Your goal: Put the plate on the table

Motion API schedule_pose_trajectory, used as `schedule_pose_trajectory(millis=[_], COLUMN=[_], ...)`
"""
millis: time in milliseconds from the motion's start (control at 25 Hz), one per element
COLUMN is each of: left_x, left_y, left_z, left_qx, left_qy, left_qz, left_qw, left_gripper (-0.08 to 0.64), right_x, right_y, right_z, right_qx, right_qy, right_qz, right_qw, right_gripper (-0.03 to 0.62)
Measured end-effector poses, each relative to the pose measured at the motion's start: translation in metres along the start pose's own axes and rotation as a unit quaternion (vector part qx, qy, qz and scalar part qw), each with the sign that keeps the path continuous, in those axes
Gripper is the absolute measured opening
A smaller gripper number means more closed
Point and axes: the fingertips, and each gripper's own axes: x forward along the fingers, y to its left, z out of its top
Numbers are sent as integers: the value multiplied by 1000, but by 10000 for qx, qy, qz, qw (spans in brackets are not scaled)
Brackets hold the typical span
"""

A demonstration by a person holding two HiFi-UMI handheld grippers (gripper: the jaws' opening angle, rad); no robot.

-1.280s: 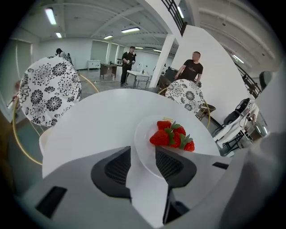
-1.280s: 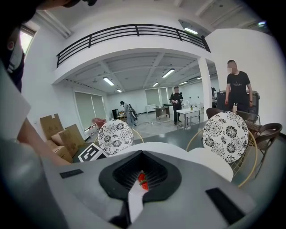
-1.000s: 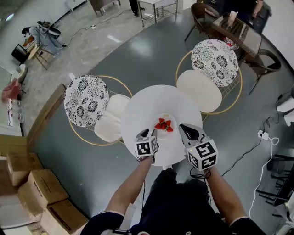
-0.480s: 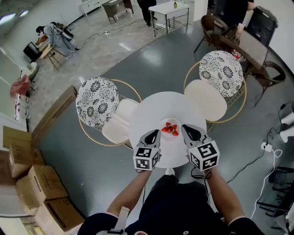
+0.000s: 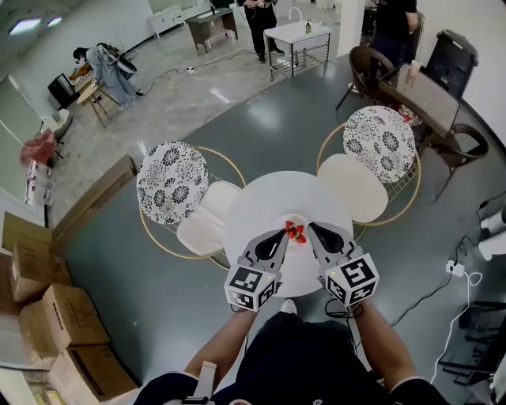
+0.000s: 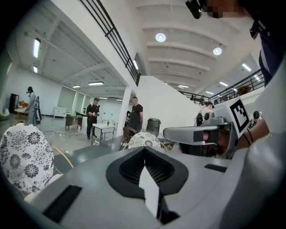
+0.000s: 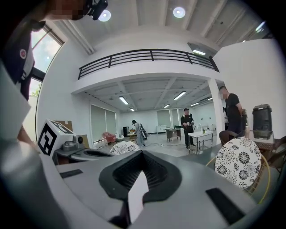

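A small white plate [image 5: 295, 231] with red strawberries rests on the round white table [image 5: 261, 202], near its front edge. Both grippers hang above the table, closer to the camera, with their tips on either side of the plate. My left gripper [image 5: 282, 235] is shut with nothing between its pads [image 6: 154, 172]. My right gripper [image 5: 314, 229] is also shut and empty, its pads [image 7: 134, 174] together. Both gripper views look level across the room and show no plate. The right gripper [image 6: 201, 134] shows in the left gripper view, and the left gripper [image 7: 82, 154] in the right gripper view.
Two chairs with floral backs flank the table, one at the left [image 5: 172, 183] and one at the right [image 5: 383, 144]. Cardboard boxes [image 5: 39, 308] stand at the lower left. A cable [image 5: 455, 277] lies on the floor at the right. People stand by tables at the back [image 5: 261, 20].
The left gripper's jaws went from open to shut. Both grippers lifted toward the camera and drew nearer each other above the plate, which stayed on the table. The head view tilted slightly.
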Motion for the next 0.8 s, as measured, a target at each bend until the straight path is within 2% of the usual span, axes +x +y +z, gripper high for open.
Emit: schedule_pose_trajectory(millis=[240, 800], left_x=[-2, -11], left_y=[-16, -17], left_z=[15, 16], left_qx=[25, -16], left_qy=[-161, -146], left_qz=[-203, -247], left_qw=[9997, 9996], left_gripper=[6, 6], right_x=[-9, -5], right_y=[5, 12], right_z=[13, 16], right_qx=[1, 70], right_qy=[-240, -305], right_qz=[107, 167], right_qw=[9997, 9994], right_gripper=[5, 5])
